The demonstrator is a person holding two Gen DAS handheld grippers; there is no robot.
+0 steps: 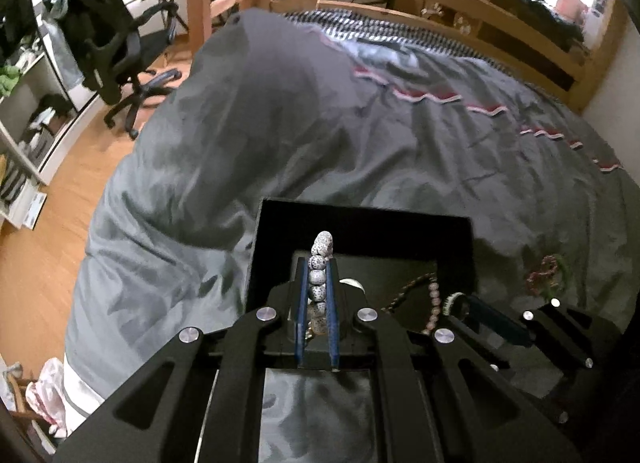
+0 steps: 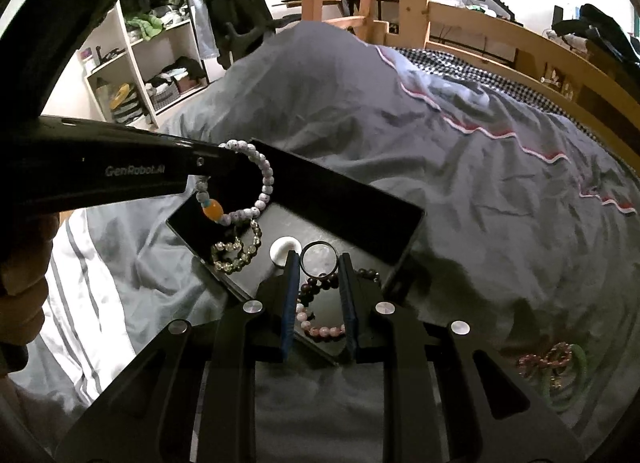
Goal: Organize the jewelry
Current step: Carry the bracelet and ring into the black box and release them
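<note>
A black jewelry box lies open on the grey bed cover; it also shows in the left wrist view. My left gripper is shut on a white speckled bead bracelet, which hangs over the box in the right wrist view. My right gripper is shut on a thin black ring just above the box. Inside the box lie a yellow-green bead bracelet, a white ring, a dark bead bracelet and a pink bead bracelet.
More jewelry, a pink bracelet and a green bangle, lies on the cover right of the box. The wooden bed frame runs along the far side. A white shelf and an office chair stand left of the bed.
</note>
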